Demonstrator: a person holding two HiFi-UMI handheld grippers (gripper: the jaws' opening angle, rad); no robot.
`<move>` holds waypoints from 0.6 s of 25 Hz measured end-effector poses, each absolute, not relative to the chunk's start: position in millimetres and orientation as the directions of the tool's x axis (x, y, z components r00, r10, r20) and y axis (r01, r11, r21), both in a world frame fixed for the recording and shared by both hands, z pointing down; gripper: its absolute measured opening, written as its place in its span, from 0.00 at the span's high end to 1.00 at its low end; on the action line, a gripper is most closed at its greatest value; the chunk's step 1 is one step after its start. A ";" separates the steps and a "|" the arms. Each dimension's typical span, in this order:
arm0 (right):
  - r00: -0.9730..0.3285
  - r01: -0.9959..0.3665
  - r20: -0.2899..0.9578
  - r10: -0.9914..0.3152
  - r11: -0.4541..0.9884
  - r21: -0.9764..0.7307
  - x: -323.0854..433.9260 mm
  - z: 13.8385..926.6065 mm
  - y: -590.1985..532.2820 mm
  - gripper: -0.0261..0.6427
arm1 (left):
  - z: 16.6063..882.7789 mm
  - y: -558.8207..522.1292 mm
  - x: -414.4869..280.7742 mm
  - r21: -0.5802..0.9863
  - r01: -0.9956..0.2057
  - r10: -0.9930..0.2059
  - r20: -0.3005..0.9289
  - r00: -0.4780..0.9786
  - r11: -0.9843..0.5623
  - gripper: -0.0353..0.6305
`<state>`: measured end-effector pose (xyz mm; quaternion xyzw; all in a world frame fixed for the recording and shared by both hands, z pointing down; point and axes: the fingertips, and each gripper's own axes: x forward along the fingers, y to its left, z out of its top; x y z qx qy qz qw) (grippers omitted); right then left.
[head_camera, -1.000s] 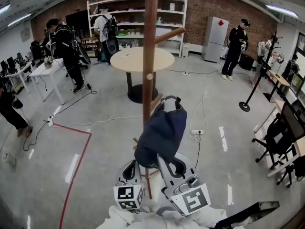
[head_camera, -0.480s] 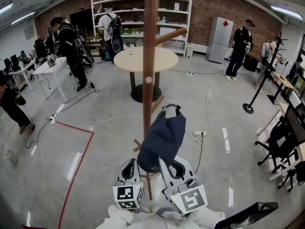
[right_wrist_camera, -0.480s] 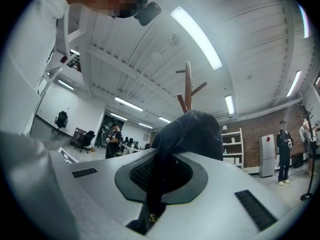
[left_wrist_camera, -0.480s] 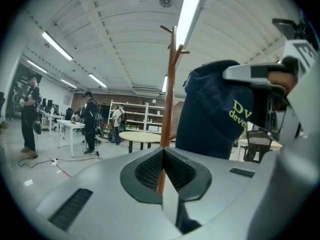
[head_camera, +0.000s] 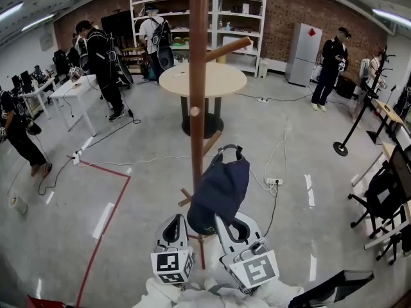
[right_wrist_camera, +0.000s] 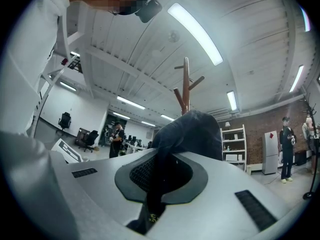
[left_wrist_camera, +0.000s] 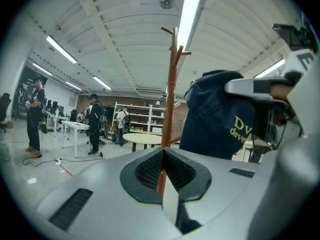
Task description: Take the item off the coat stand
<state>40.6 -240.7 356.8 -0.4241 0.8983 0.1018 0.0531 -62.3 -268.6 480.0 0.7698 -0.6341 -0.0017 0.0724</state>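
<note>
Navy cloth bag [head_camera: 218, 188], soft, limp and probably light, slumped at 5 o'clock of the coat stand pole [head_camera: 198, 76], strap loop [head_camera: 230, 149] at its 12 o'clock; whether the loop hangs on a peg cannot be told. Right gripper [head_camera: 230, 223], at 6 o'clock, pinches the lower fabric; the strap would likely give a surer hold. Left gripper [head_camera: 173, 220], at 7 o'clock, jaws nearly together, empty

Bright, even light, pouring from long white ceiling tube lamps [left_wrist_camera: 191, 19], blown out to pure glare in both gripper views. Faint shadows, soft sheen on the pale grey polished concrete floor [head_camera: 148, 191]. Heavy fisheye bending, black vignette corners. Soft up close, sharp beyond.
</note>
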 end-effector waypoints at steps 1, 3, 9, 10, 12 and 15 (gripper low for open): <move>-0.633 -0.774 -0.175 -0.754 0.617 0.140 41.8 358.4 -242.4 0.94 | 478.9 -269.4 -61.7 0.114 -0.976 -0.977 0.086 0.197 -0.186 0.95; -0.627 -0.778 -0.142 -0.766 0.610 0.148 45.3 364.1 -244.6 0.94 | 477.6 -269.6 -59.8 0.114 -0.975 -0.976 0.084 0.201 -0.191 0.95; -0.618 -0.786 -0.160 -0.770 0.606 0.121 42.4 361.4 -245.1 0.94 | 470.7 -269.5 -56.5 0.106 -0.971 -0.971 0.078 0.224 -0.216 0.95; -0.614 -0.789 -0.159 -0.773 0.602 0.121 41.7 361.6 -245.2 0.94 | 468.6 -269.1 -56.8 0.103 -0.970 -0.970 0.074 0.230 -0.222 0.95; -0.606 -0.795 -0.159 -0.779 0.594 0.123 39.0 361.8 -244.1 0.94 | 465.5 -266.9 -58.6 0.099 -0.968 -0.969 0.069 0.239 -0.231 0.95; -0.600 -0.800 -0.147 -0.786 0.588 0.119 32.4 364.4 -237.0 0.94 | 464.2 -258.4 -64.7 0.099 -0.966 -0.967 0.071 0.246 -0.238 0.95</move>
